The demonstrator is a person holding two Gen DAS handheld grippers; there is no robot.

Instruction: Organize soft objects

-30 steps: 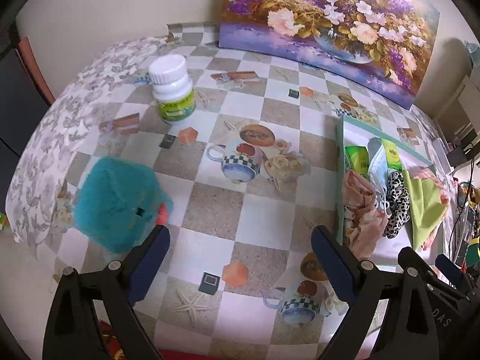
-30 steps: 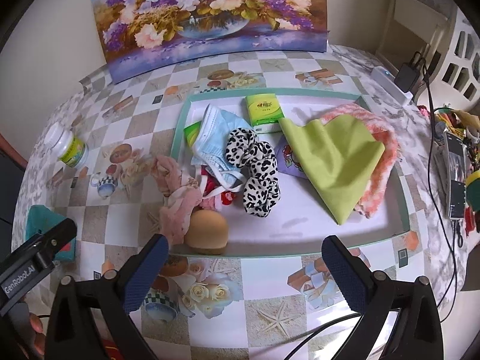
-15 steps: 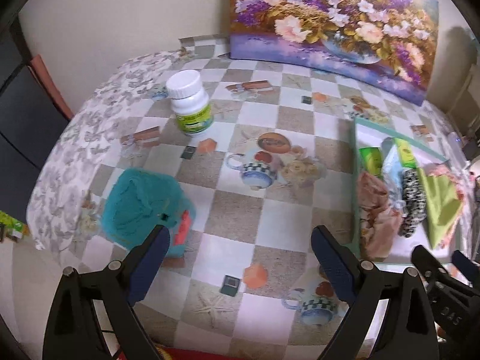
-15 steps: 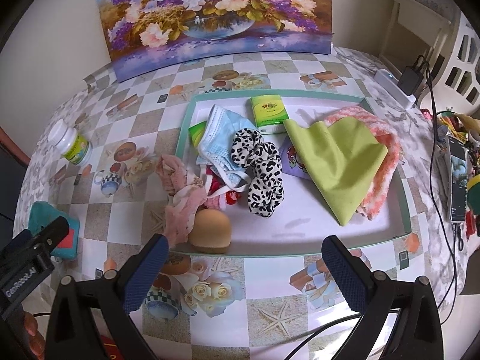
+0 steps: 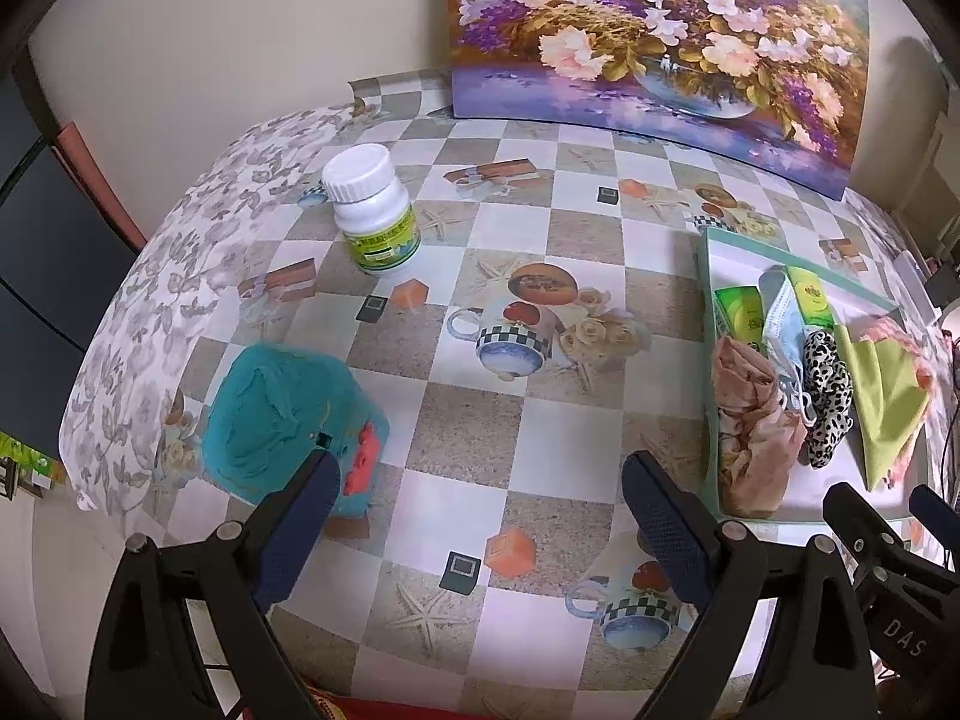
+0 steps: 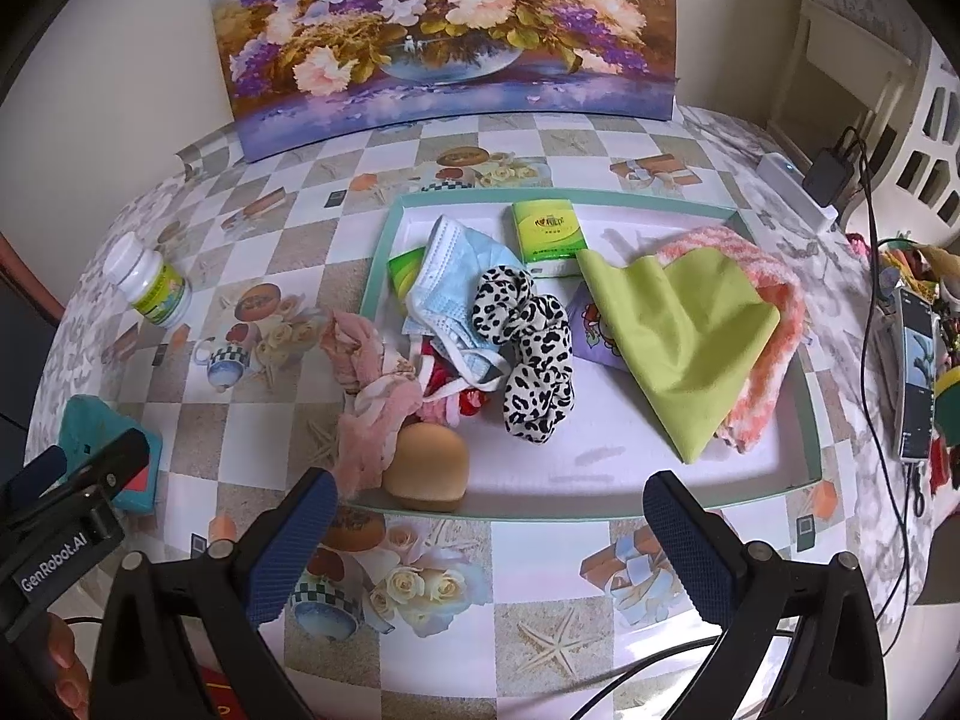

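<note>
The left gripper has drawn back from the teal plush; both jaws apart; approach it squarely, centred.

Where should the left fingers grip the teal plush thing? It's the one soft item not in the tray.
Judging by its pose, grip the teal plush across its raised rounded bulk, coming from above and from the near table edge. It sits alone and squashy, so the open left gripper can straddle it. The orange patch faces the fingers.
</note>
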